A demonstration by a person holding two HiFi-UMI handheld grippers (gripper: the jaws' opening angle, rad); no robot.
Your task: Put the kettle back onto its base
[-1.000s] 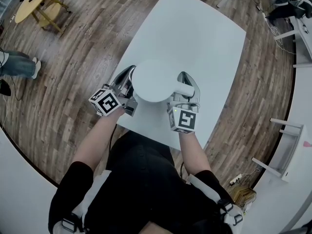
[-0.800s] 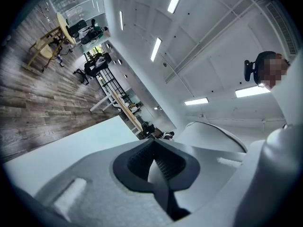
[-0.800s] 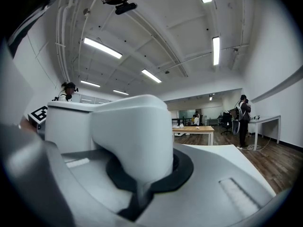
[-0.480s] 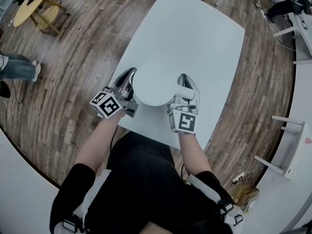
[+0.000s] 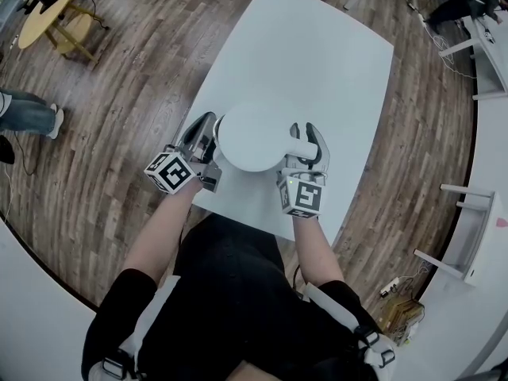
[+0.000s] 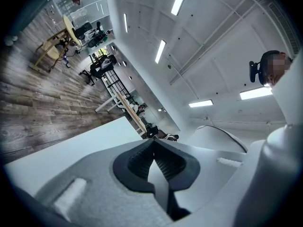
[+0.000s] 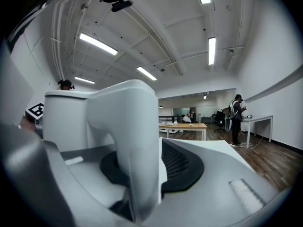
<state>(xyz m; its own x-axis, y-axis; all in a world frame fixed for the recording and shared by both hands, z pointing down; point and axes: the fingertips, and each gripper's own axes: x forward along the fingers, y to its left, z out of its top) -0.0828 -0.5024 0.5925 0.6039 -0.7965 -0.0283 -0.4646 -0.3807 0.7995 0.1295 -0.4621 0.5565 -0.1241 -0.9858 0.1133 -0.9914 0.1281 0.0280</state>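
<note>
A white kettle (image 5: 248,137) stands on the white table (image 5: 317,46), near its front edge. Its handle (image 5: 295,141) points right. The base is hidden from me, under the kettle if it is there. My right gripper (image 5: 306,137) is open and has just been opening, with the handle (image 7: 137,141) still between its spread jaws. The kettle's body (image 7: 66,122) rises just left of it. My left gripper (image 5: 205,127) is shut on nothing and lies level beside the kettle's left side; the white kettle wall (image 6: 284,150) fills the right of its view.
The table's front edge lies just under both grippers, with wooden floor all round. A white stool (image 5: 468,236) stands at the right and a round wooden table (image 5: 51,6) at the far left. A person's legs (image 5: 28,109) show at the left edge.
The right gripper's jaws have spread apart around the kettle's handle. The kettle and the left gripper stay where they were.
</note>
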